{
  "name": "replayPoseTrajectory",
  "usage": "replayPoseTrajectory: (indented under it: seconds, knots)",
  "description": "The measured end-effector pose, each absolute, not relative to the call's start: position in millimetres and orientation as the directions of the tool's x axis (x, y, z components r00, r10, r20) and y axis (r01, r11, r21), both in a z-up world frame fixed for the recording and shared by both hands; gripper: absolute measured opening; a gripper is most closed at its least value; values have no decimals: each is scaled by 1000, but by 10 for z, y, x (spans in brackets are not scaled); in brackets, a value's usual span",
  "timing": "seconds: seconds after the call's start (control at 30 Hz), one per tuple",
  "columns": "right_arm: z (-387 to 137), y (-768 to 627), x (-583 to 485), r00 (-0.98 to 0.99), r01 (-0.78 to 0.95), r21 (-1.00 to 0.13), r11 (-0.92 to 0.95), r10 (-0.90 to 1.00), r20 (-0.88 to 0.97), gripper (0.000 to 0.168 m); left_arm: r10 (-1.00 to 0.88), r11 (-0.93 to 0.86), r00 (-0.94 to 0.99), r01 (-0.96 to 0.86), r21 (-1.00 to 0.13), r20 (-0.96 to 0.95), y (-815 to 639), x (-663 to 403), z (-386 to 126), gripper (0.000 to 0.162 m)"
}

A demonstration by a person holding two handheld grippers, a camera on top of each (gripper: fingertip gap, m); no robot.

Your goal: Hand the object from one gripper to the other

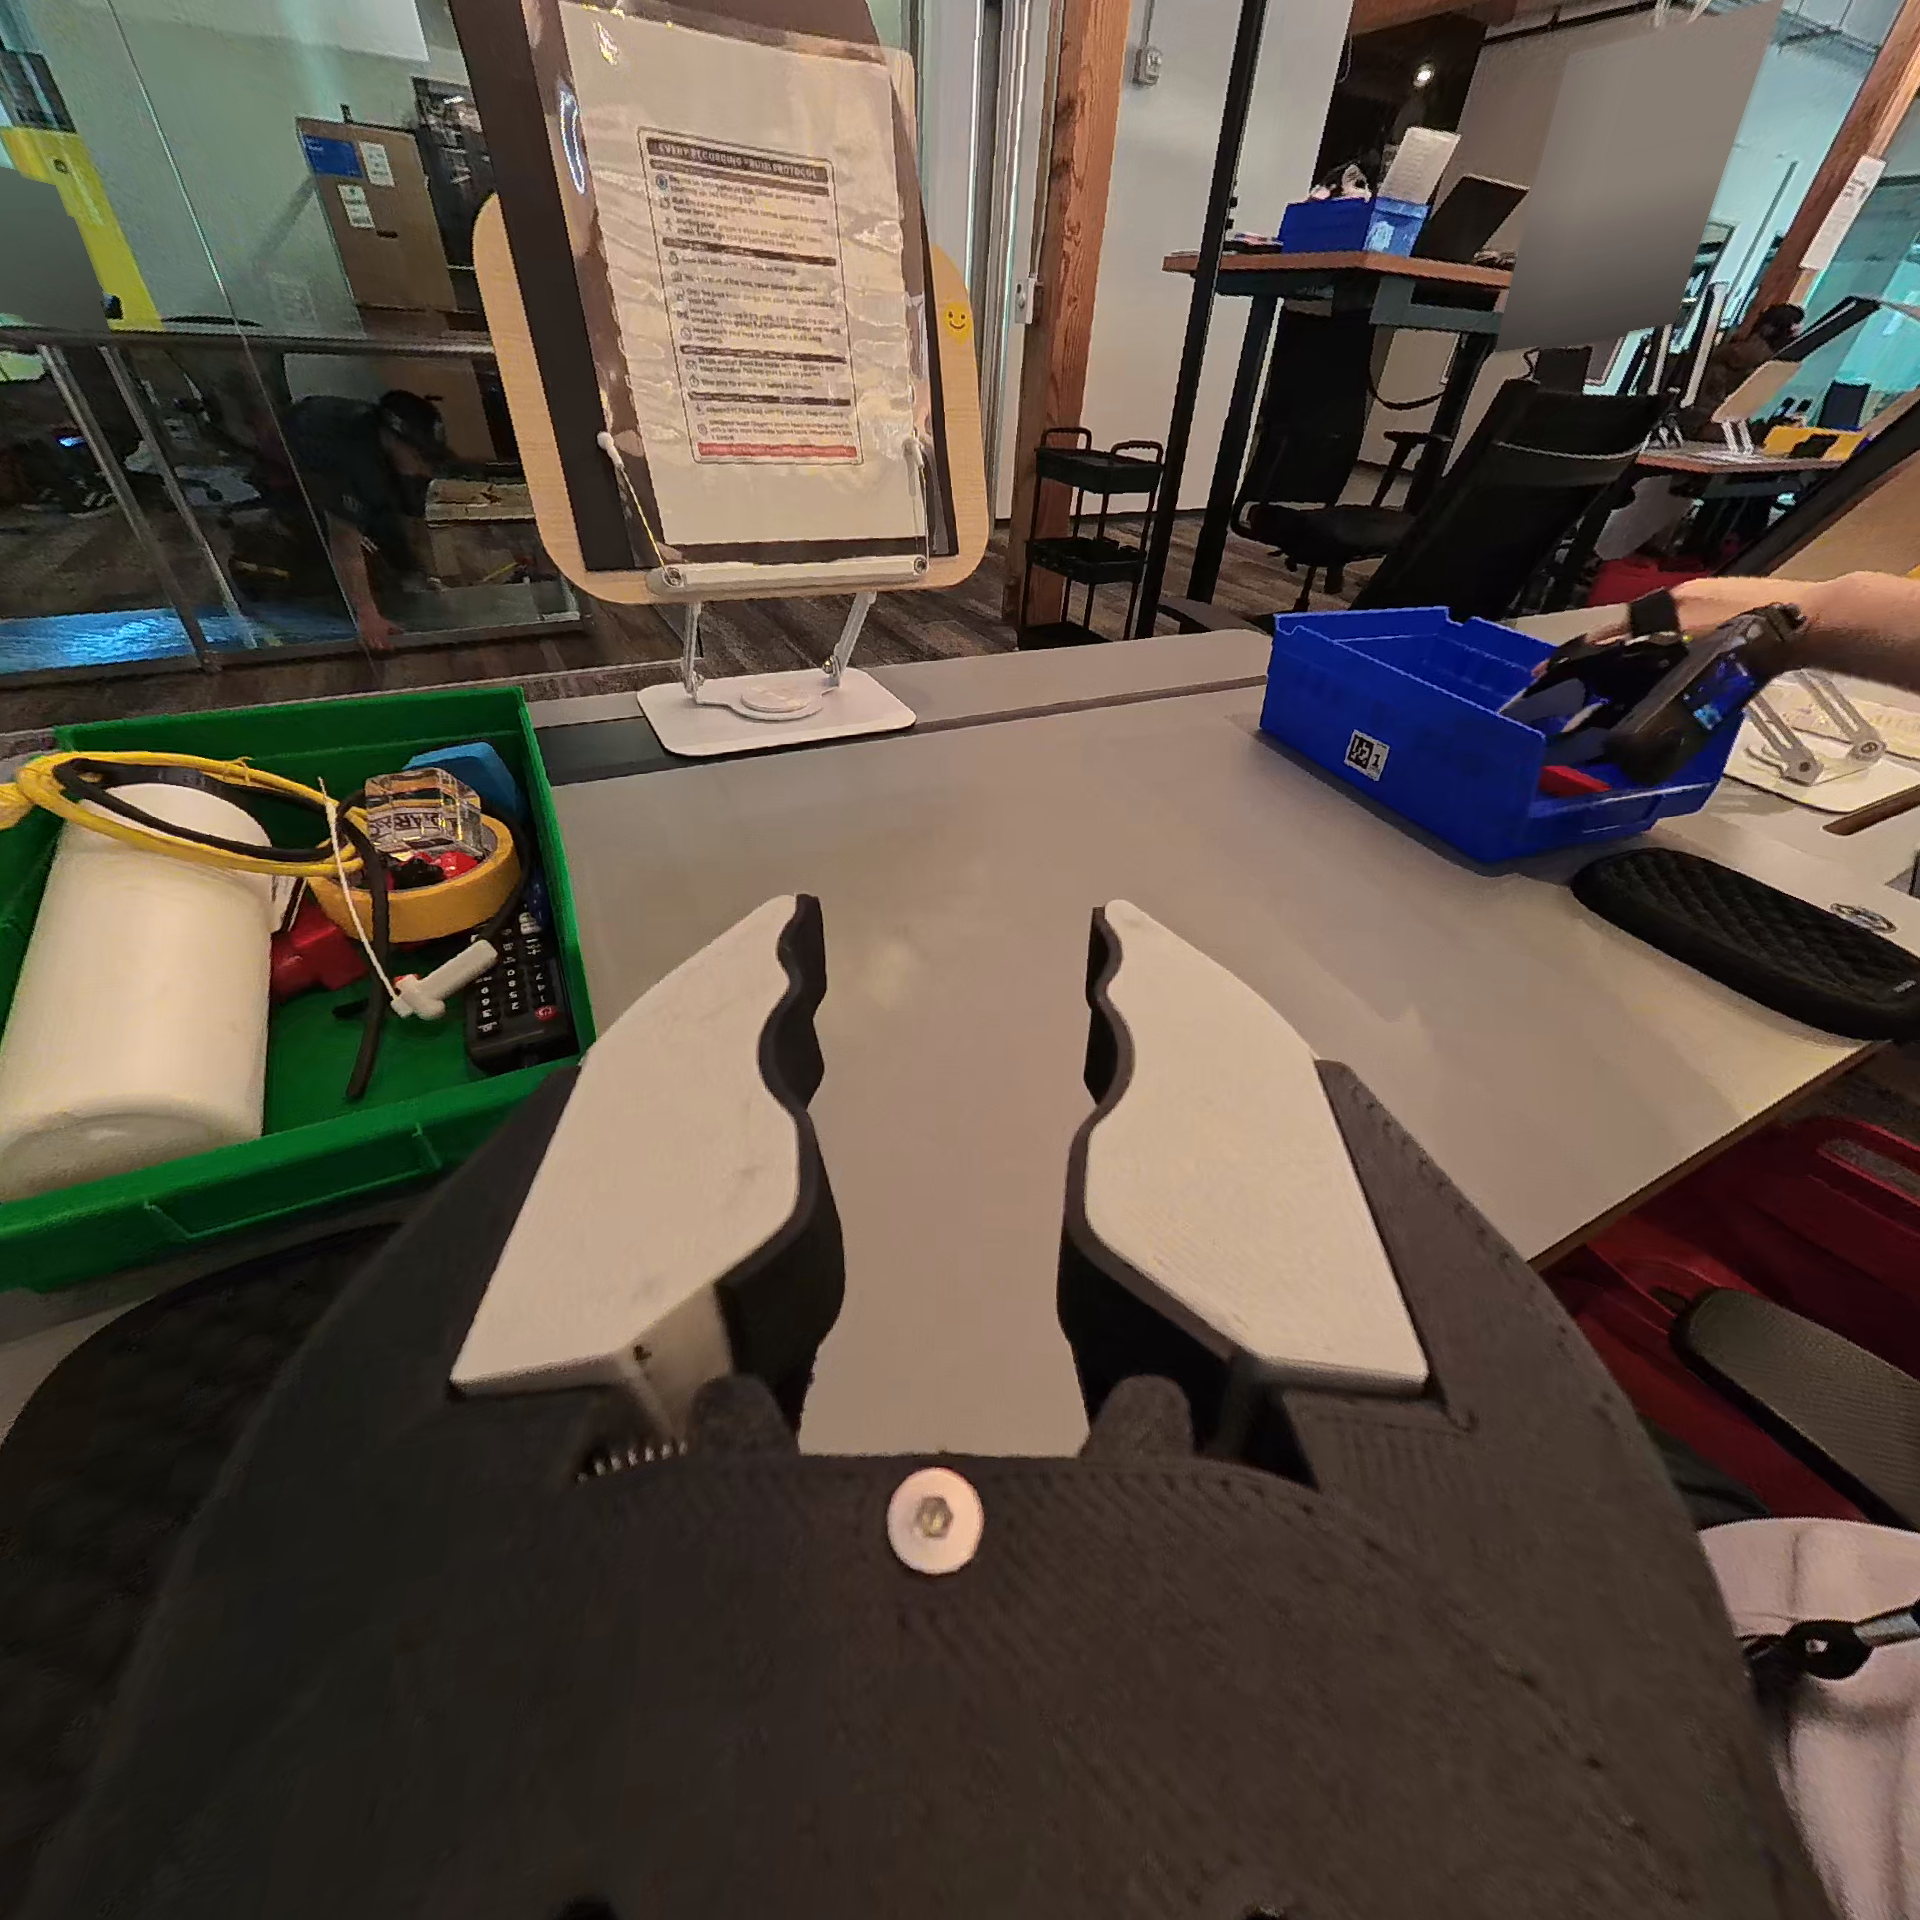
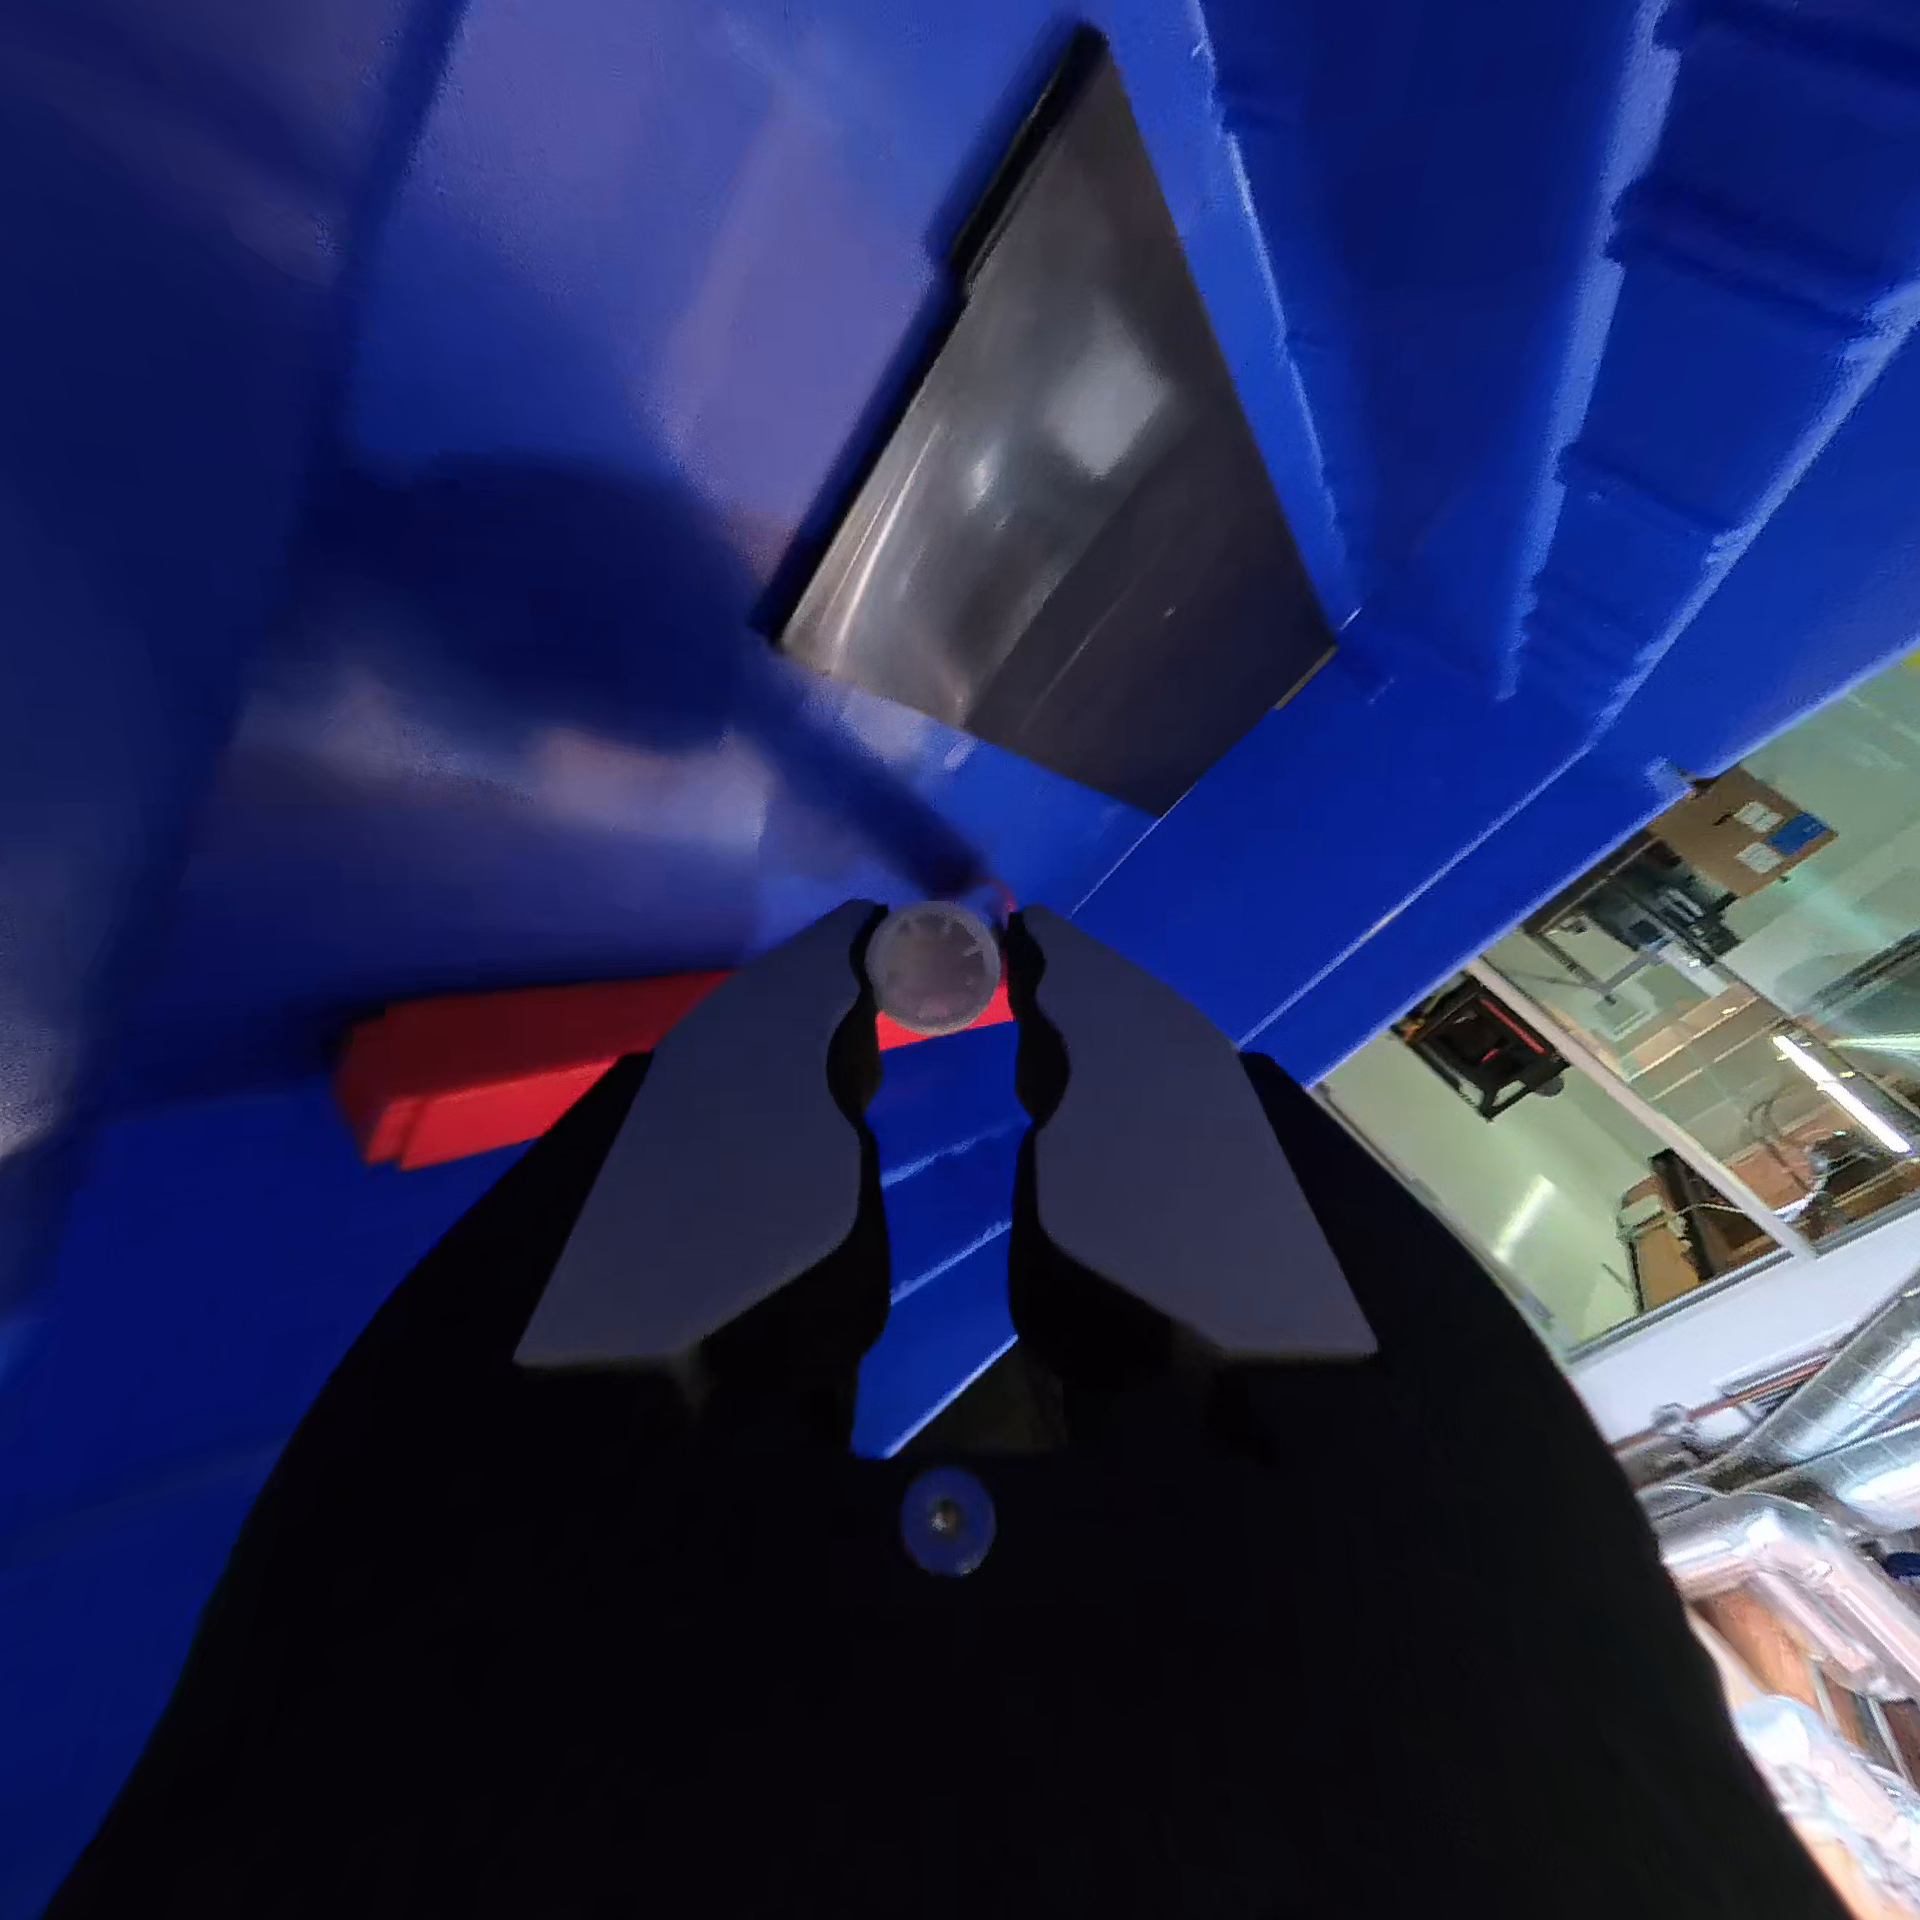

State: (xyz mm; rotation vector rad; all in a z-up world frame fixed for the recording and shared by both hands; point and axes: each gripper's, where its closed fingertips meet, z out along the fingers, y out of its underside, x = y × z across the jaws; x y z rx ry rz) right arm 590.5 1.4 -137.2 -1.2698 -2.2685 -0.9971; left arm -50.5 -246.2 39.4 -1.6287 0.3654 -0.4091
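Observation:
My left gripper (image 1: 956,914) is open and empty, held above the grey table (image 1: 1039,831). My right gripper (image 2: 937,920) is down inside the blue bin (image 2: 416,312). Its fingertips are closed on a small white round-ended object (image 2: 935,971); the rest of that object is blurred and hidden. A red block (image 2: 499,1049) lies on the bin floor just behind the fingers. In the left wrist view the right gripper (image 1: 1642,707), held by a hand, reaches into the blue bin (image 1: 1392,707) at the far right of the table.
A green bin (image 1: 312,1153) at the left holds a white roll, yellow tape, a remote and cables. A document stand (image 1: 774,707) is at the table's back edge. A black padded rest (image 1: 1745,935) lies right of centre. A red crate (image 1: 1766,1247) sits below the table edge. One gripper's finger ends stand about 70 cm off the other's. Between my right fingertips and the red block (image 2: 499,1049) there is roughly 6 cm.

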Motion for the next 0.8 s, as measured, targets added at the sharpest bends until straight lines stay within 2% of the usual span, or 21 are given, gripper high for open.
replayPoseTrajectory:
  seconds: [0.13,0.3,0.43,0.5,0.6,0.7,0.8]
  knots:
    - [-1211,-94,5990,-503,862,402,309,617,605,29,-472,-87,880,16,-996,55,-2479,-521,417,48]
    - [-929,-222,6031,-541,837,458,300,574,614,30,-462,-81,885,25,-996,60,-2513,-601,416,48]
    - [-440,-208,5713,-396,918,343,199,405,824,33,-438,-74,896,51,-996,78,-2520,-758,407,48]
    - [-154,-294,5532,-253,966,223,133,282,925,36,-410,-87,907,66,-994,96,-2479,-888,384,48]
    - [190,-633,5246,56,991,-71,115,126,990,33,-335,-156,932,86,-984,134,-2345,-1159,283,53]
    - [368,-1030,5010,399,899,-408,156,88,913,32,-245,-246,959,80,-966,142,-2096,-1477,143,56]
    - [478,-1386,4796,668,705,-681,200,135,732,31,-200,-344,972,44,-938,119,-1724,-1687,-27,60]
